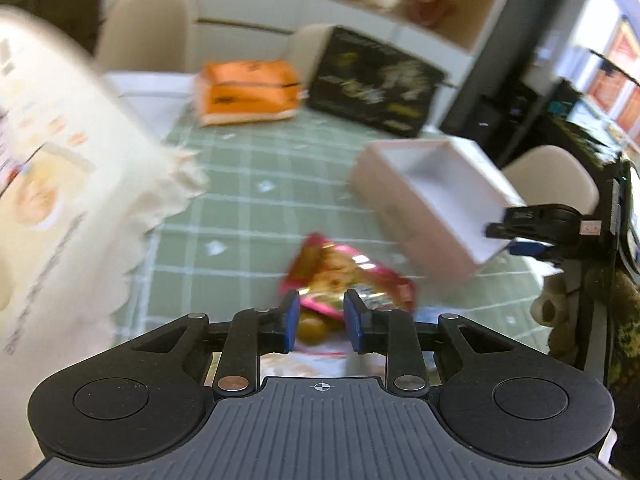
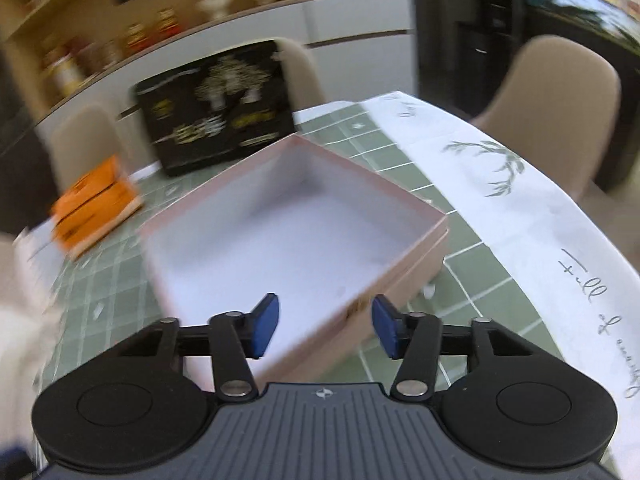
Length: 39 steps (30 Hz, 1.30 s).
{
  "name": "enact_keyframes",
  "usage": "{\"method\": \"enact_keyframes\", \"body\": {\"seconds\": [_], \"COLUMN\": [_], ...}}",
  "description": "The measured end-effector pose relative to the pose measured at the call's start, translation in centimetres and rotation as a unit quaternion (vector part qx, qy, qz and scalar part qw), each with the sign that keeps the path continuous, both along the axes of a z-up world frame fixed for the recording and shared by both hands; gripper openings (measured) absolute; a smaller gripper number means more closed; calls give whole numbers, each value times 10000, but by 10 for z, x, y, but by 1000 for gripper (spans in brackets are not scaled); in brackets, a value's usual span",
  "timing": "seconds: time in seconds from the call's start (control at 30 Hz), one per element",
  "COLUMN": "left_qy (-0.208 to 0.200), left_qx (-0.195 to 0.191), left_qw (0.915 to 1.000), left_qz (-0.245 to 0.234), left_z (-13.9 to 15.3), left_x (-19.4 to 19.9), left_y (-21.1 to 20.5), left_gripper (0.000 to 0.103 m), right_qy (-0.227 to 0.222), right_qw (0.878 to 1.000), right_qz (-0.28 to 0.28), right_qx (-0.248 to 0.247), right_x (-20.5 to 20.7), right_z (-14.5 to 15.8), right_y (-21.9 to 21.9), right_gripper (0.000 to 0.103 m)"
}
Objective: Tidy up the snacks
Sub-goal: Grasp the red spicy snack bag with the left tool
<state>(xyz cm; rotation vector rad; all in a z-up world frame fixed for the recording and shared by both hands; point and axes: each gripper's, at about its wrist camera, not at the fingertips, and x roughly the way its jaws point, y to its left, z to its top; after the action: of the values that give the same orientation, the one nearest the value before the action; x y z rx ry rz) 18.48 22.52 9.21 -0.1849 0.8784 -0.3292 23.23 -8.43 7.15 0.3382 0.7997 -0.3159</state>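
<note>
Sorting has barely begun, I judge: the pink box on the green checked table shows a bare white inside. My left gripper hovers over a pink snack packet lying near the box, fingers apart on either side of it in view; I cannot tell whether they touch it. My right gripper hangs above the box's near corner, fingers wide apart, holding nothing. An orange packet and a large cream bag lie outside the box.
</note>
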Motion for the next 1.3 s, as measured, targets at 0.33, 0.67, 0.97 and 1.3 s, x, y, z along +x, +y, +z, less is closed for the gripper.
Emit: {"method": "enact_keyframes", "body": {"seconds": [0.33, 0.67, 0.97, 1.3], "left_qy": [133, 270, 664, 233], "left_qx": [102, 129, -473, -648], "left_qw": [9997, 9975, 9619, 9975], "left_qz": [159, -642, -2608, -184], "left_z": [-15, -65, -36, -17], "left_x": [33, 85, 26, 106], "left_y": [13, -17, -57, -42], "left_gripper": [29, 29, 30, 31], "right_qy": [-262, 775, 768, -67], "right_qw": [9764, 9718, 9834, 9950], "right_qz": [1550, 2204, 1556, 872], "right_qx": [1480, -321, -526, -474], "right_x": [13, -53, -126, -89], "right_z": [-3, -34, -27, 9], "right_y": [70, 76, 38, 29], "right_gripper": [35, 69, 70, 70]}}
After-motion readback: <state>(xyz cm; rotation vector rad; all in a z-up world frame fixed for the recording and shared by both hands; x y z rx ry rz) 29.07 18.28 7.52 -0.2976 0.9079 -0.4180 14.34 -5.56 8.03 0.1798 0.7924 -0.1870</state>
